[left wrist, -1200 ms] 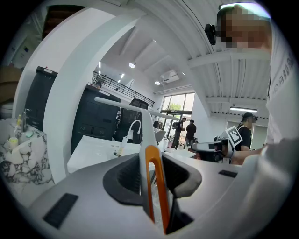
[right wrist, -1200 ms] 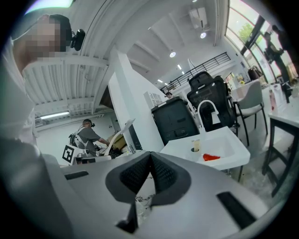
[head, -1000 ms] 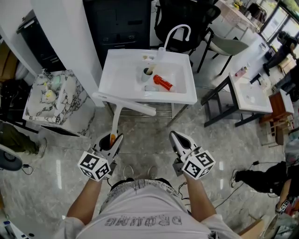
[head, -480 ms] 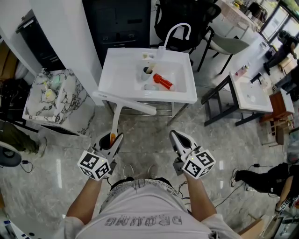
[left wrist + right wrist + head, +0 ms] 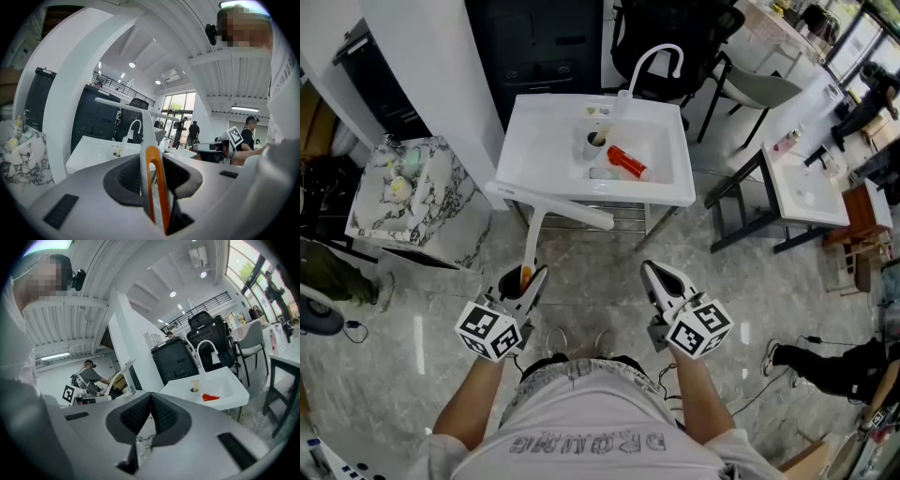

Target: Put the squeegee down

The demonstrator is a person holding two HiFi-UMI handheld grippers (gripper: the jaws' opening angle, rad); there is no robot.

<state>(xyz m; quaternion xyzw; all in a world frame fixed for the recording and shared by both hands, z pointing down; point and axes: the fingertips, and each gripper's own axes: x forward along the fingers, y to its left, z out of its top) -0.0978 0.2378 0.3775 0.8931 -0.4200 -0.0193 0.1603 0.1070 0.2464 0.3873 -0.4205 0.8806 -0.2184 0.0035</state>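
Bottom centre: white T-shirt [image 5: 581,445], short sleeves, dark block lettering across it. Left gripper [image 5: 528,278] and right gripper [image 5: 655,273]: light-grey shells, black ribbed pads [image 5: 136,416], a black-and-white marker cube [image 5: 490,330] on each.

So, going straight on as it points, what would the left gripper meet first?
Likely the sink, its front rim near the left corner; the squeegee in the left gripper leads, depth unclear.

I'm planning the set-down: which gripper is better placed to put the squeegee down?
Left. The left gripper clamps the squeegee by its handle; the right gripper is shut and empty, apart from it.
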